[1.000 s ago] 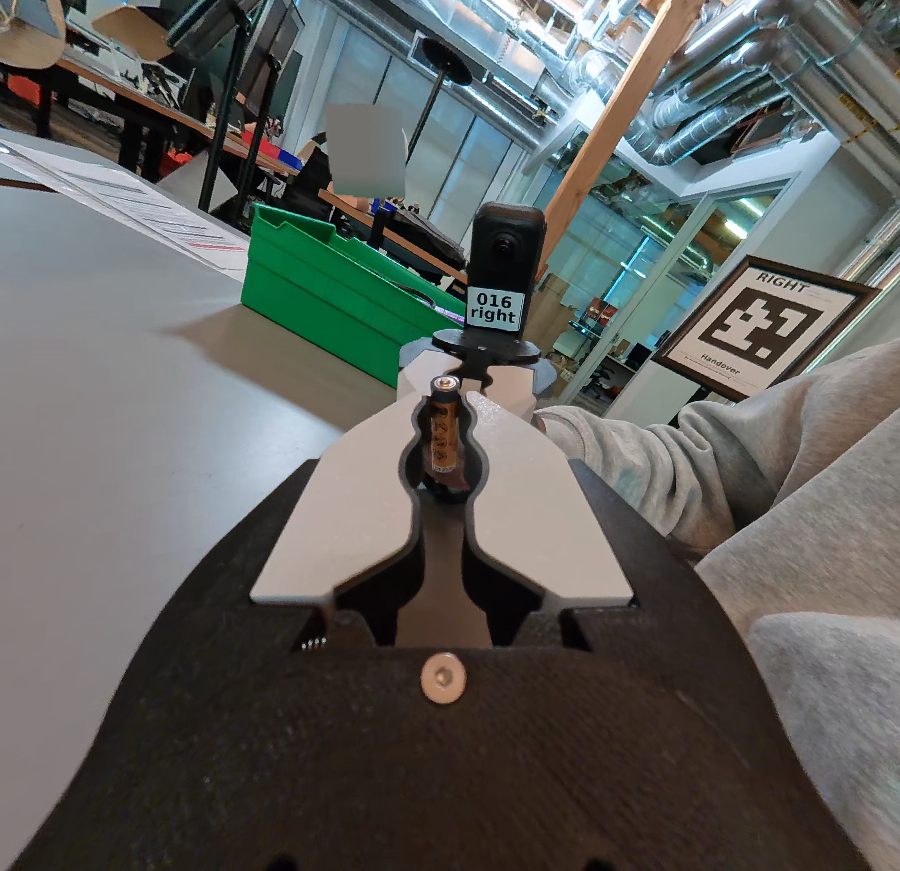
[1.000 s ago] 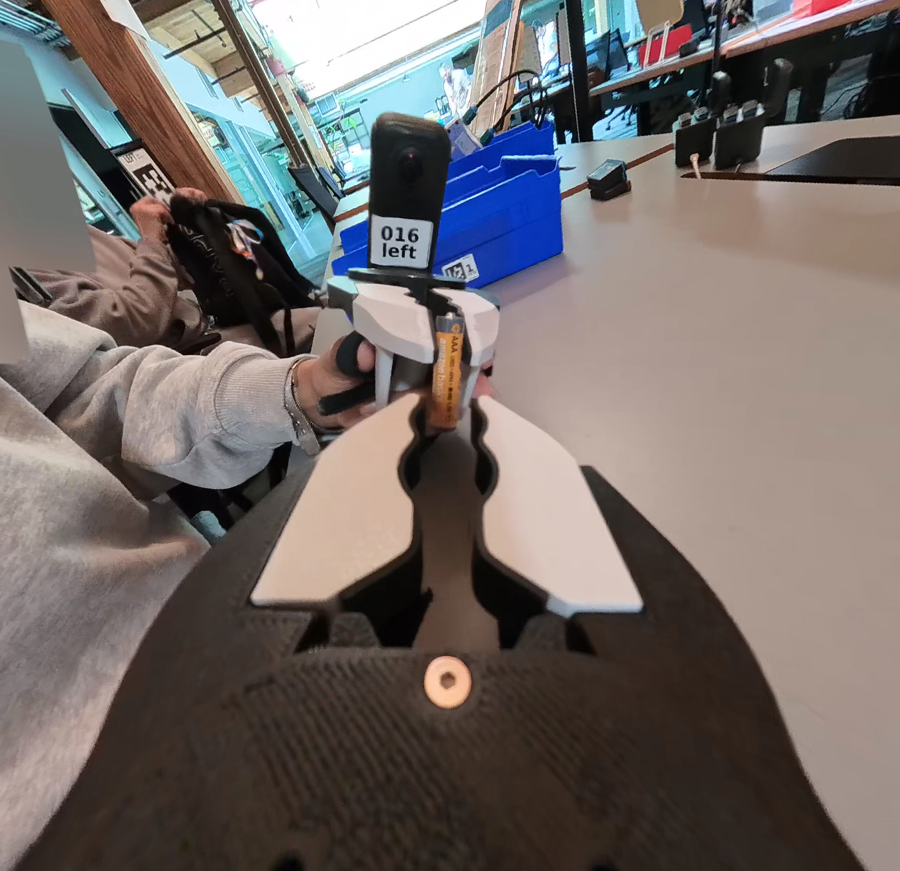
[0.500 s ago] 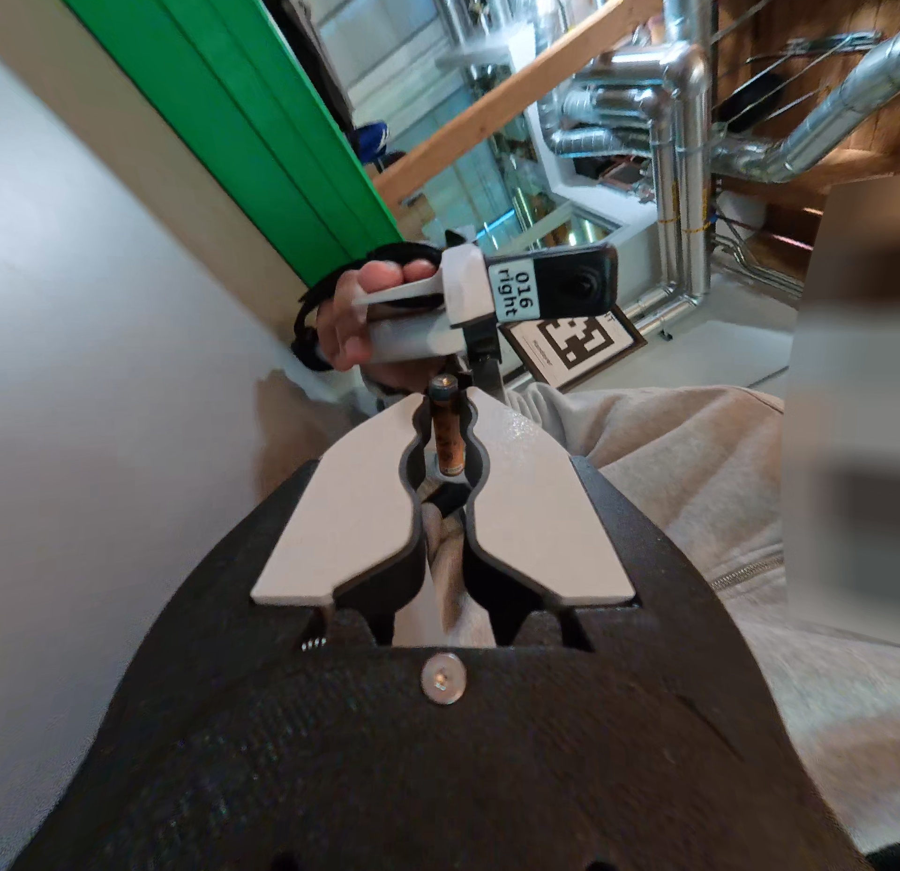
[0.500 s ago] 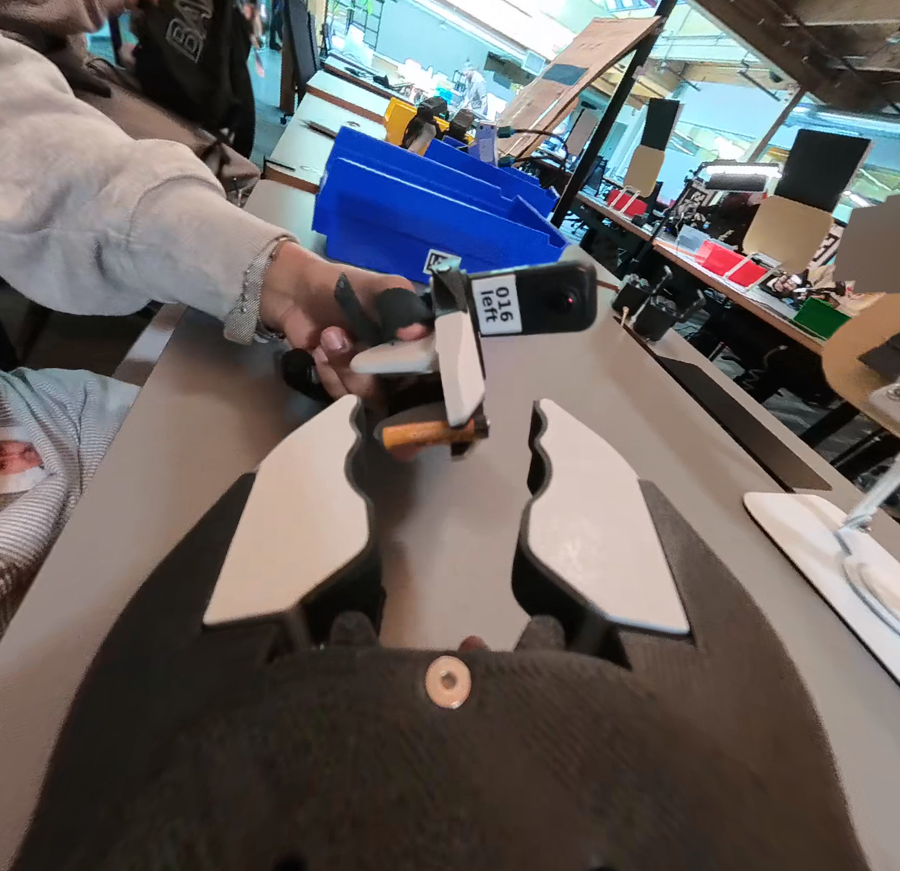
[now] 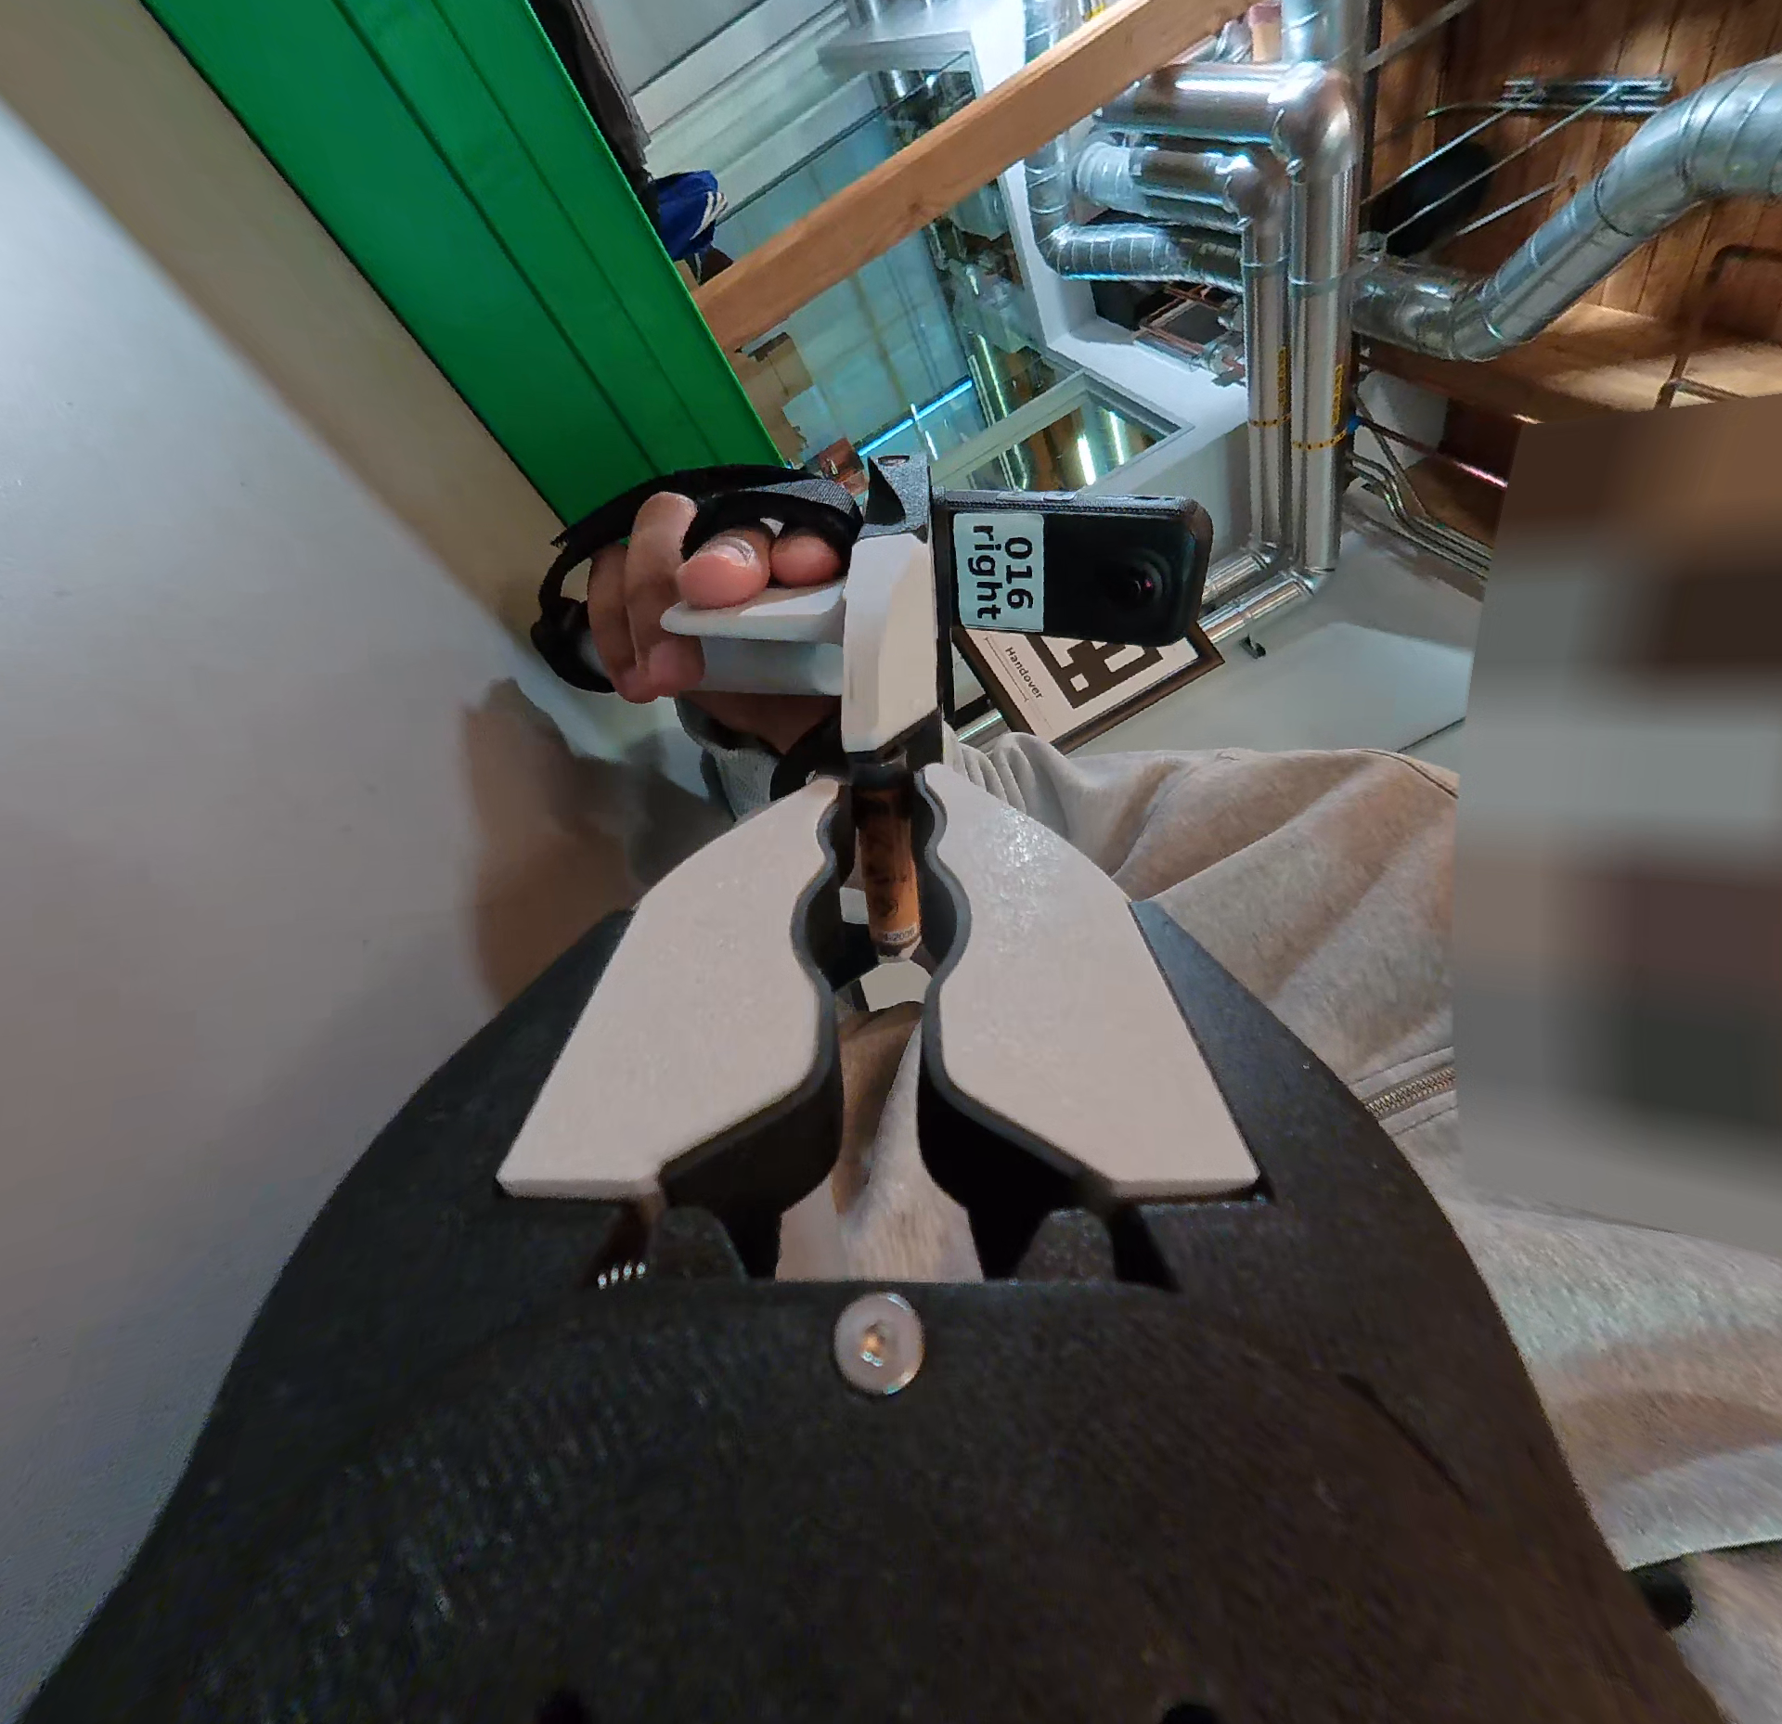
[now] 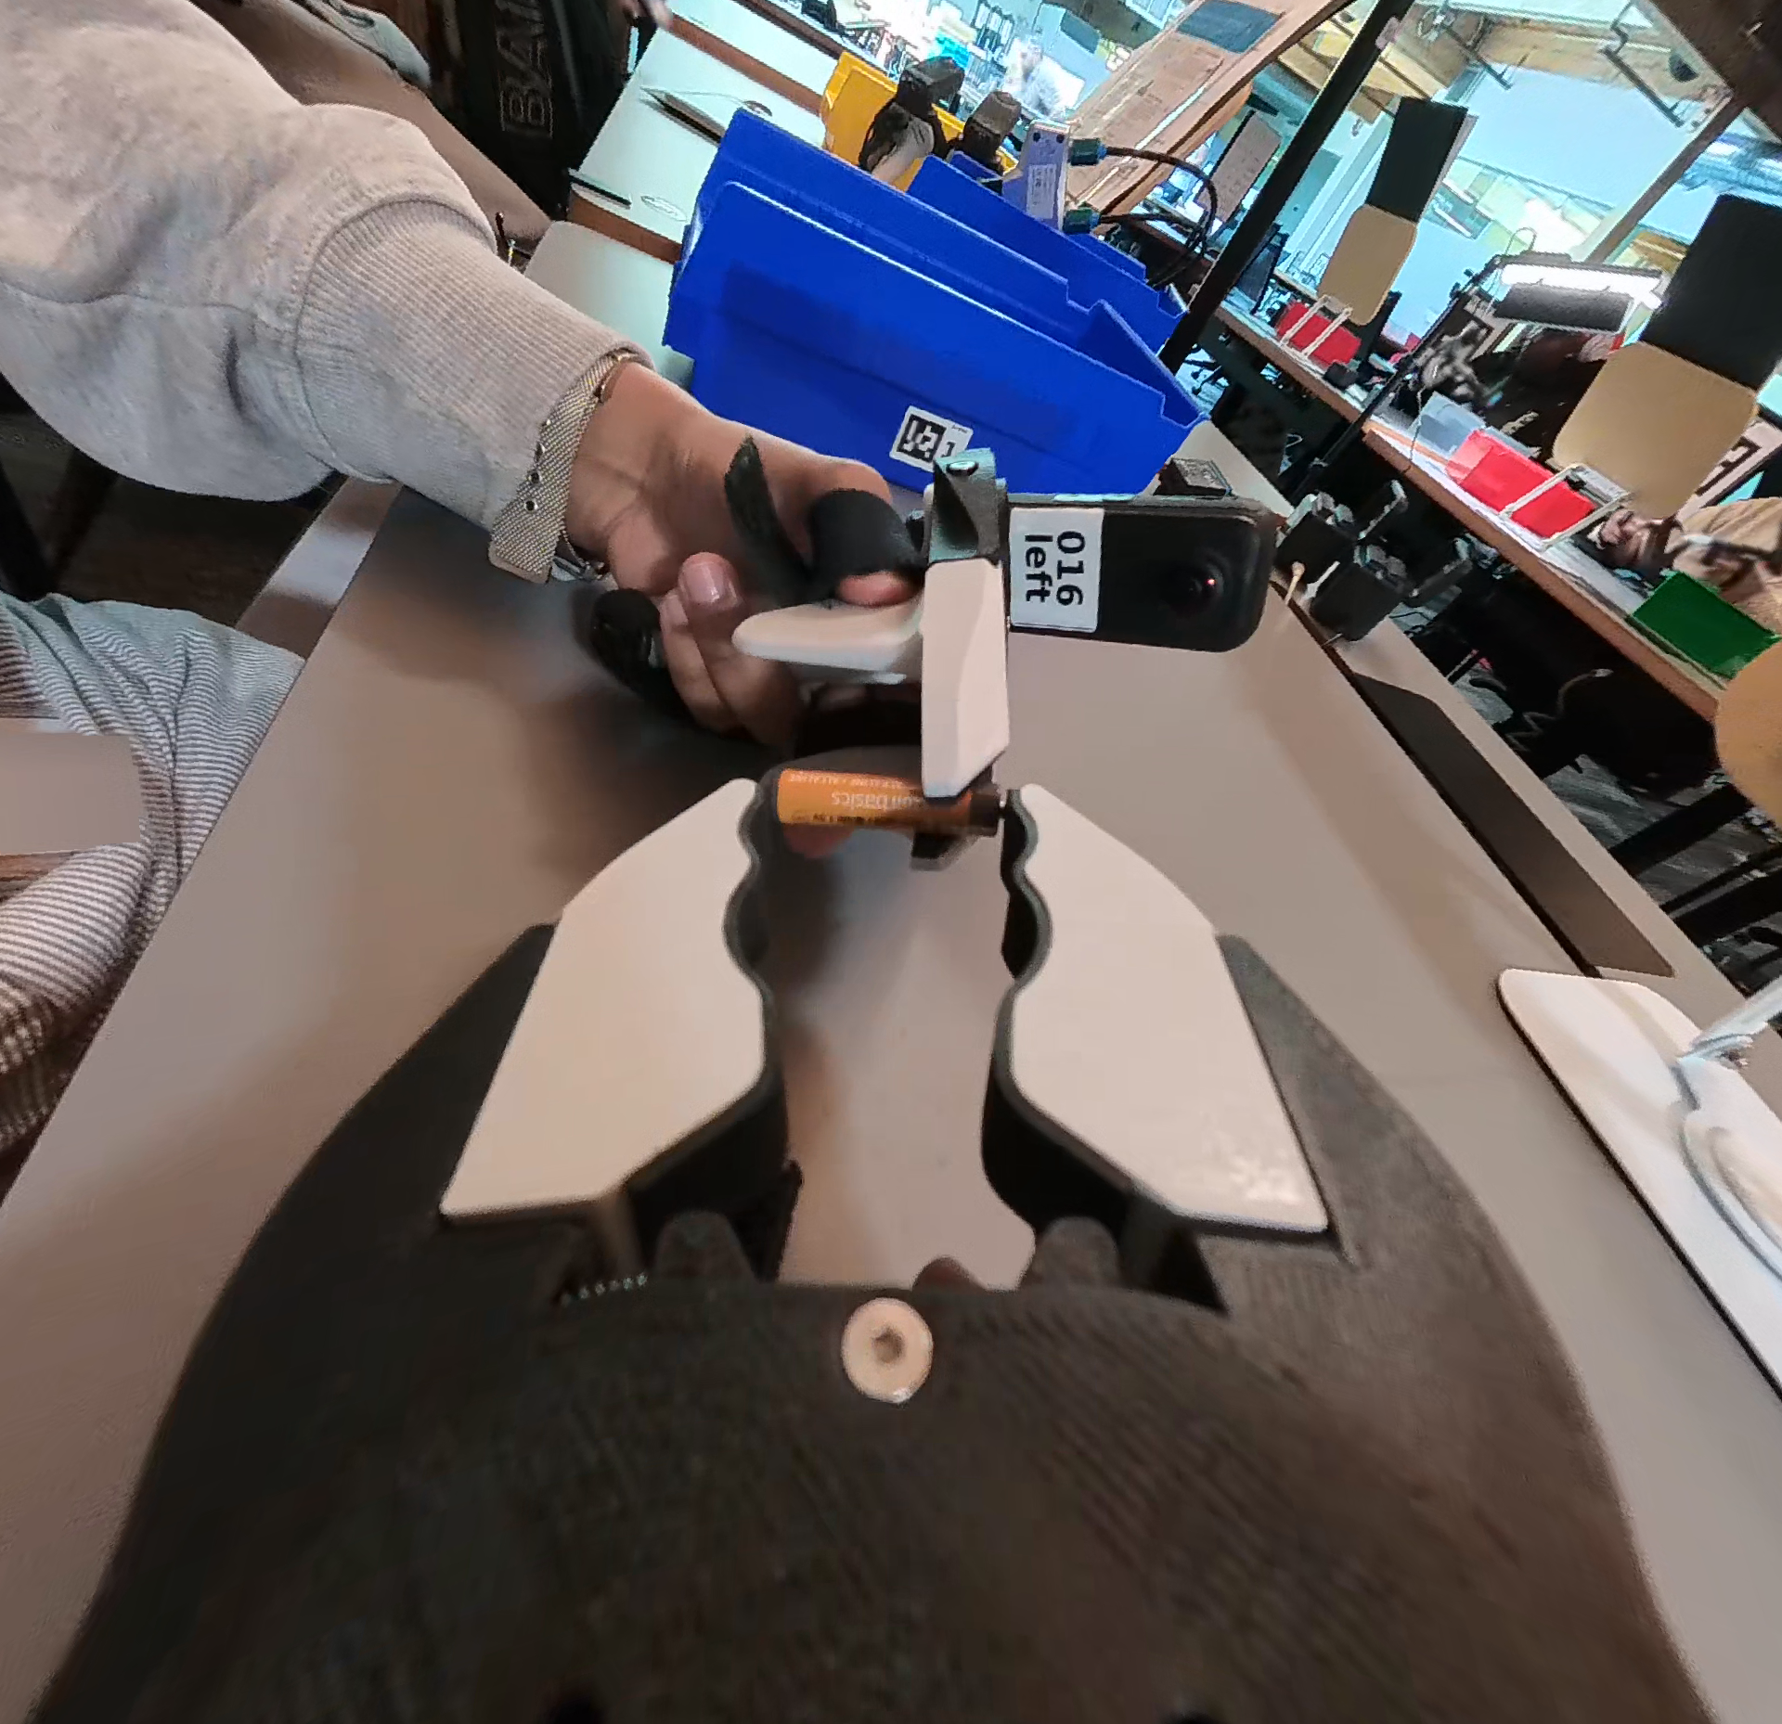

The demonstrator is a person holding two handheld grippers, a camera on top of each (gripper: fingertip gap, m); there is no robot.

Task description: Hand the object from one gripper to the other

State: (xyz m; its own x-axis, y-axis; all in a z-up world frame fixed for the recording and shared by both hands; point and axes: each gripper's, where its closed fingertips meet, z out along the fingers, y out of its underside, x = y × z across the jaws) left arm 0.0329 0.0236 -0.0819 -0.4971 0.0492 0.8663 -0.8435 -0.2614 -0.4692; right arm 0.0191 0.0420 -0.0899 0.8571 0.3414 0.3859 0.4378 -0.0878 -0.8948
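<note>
An orange and black battery [image 5: 889,868] is clamped between the fingers of my left gripper [image 5: 882,800], which is shut on it. In the right wrist view the battery [image 6: 858,799] lies crosswise, held near its right end by the left gripper [image 6: 950,810], which is turned on its side. My right gripper [image 6: 882,810] is open, with its fingertips level with the battery's two ends. In the left wrist view the right gripper [image 5: 882,762] is edge-on at the battery's far end. A hand holds each gripper.
A green bin [image 5: 434,232] stands on the grey table [image 5: 193,714] behind the right gripper. A blue bin [image 6: 916,328] stands behind the left gripper. A framed marker sign [image 5: 1109,675] and a white lamp base [image 6: 1639,1099] are nearby. Grey sleeves flank both views. Less than 4 cm separates the two grippers' tips.
Both grippers have rolled onto their sides. The right gripper opened wider and moved in, so the battery now lies between its fingertips. The left gripper has kept its hold.
</note>
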